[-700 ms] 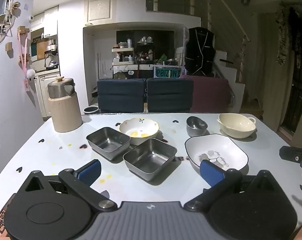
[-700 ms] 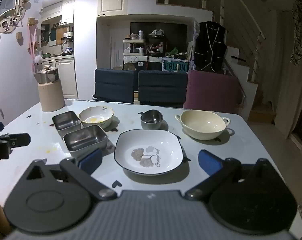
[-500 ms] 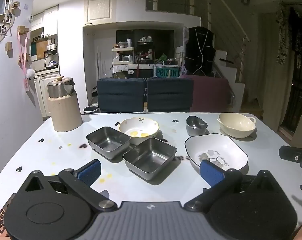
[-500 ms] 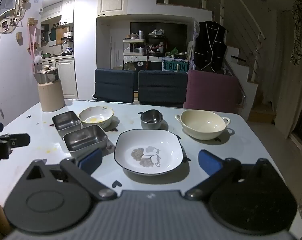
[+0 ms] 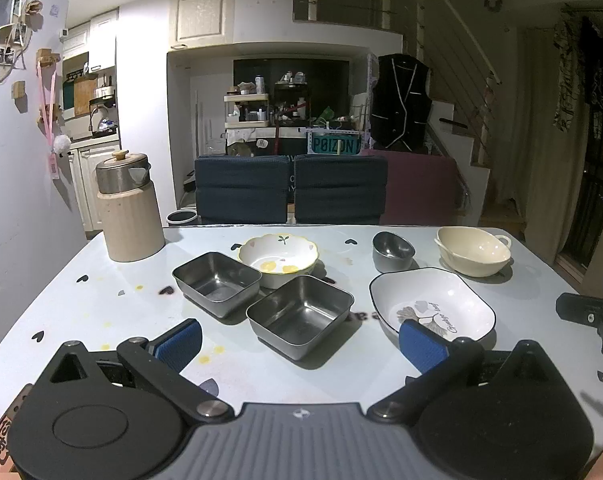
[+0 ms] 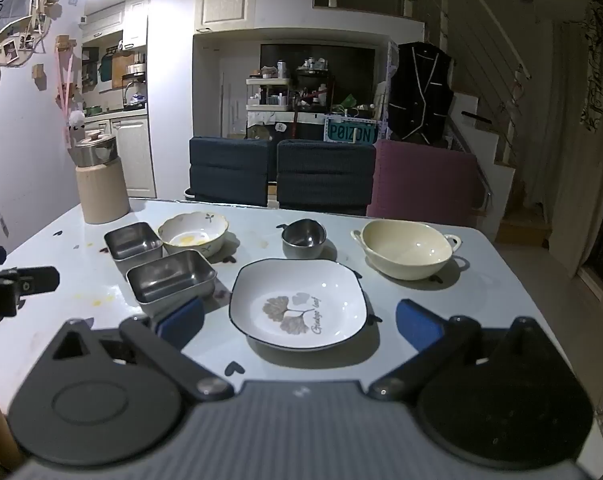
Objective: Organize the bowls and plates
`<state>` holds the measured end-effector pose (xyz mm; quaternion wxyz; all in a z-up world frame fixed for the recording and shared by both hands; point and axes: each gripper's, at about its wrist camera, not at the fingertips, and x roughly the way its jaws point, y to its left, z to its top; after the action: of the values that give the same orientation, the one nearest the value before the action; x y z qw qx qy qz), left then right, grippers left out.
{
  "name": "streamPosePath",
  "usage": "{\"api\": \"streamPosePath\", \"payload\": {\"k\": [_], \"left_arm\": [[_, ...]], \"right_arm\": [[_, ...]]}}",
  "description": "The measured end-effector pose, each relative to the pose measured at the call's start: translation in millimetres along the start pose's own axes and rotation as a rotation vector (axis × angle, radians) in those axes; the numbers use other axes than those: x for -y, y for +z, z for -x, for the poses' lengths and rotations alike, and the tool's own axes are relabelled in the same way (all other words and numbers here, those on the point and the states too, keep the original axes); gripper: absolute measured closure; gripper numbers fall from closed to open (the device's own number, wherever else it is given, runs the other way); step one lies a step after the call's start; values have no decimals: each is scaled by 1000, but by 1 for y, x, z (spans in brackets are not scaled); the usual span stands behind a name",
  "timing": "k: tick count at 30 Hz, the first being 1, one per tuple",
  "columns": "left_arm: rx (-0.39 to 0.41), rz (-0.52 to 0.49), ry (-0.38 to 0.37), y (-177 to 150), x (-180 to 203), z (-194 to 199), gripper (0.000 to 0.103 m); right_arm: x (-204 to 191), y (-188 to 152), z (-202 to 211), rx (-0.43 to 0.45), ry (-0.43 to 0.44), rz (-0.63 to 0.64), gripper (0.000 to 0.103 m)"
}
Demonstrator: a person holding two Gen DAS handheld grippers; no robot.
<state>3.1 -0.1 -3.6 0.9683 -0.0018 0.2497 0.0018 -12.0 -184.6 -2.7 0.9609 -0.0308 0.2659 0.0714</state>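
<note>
Two steel square tins [image 5: 299, 316] [image 5: 216, 282] sit mid-table beside a flowered bowl [image 5: 278, 254]. A small steel bowl [image 5: 392, 246], a cream two-handled bowl [image 5: 472, 250] and a white leaf-print plate [image 5: 431, 304] lie to the right. My left gripper [image 5: 301, 342] is open and empty, just short of the nearer tin. My right gripper [image 6: 299, 326] is open and empty, with the white plate [image 6: 299, 304] between its jaws' line of sight; the tins [image 6: 171, 280] [image 6: 133, 240], flowered bowl [image 6: 193, 232], steel bowl [image 6: 303, 236] and cream bowl [image 6: 407, 248] lie beyond.
A beige jug with a steel lid [image 5: 127, 208] stands at the table's back left. Dark blue chairs [image 5: 289, 188] and a maroon one [image 6: 425, 180] line the far edge. The table [image 5: 101, 300] has small heart marks and yellow stains.
</note>
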Motion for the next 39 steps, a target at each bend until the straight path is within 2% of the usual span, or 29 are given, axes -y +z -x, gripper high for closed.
{"api": "streamPosePath", "payload": {"k": [39], "left_arm": [[0, 5, -3, 2, 0, 4, 0]], "right_arm": [[-4, 0, 0, -4, 4, -5, 0]]}}
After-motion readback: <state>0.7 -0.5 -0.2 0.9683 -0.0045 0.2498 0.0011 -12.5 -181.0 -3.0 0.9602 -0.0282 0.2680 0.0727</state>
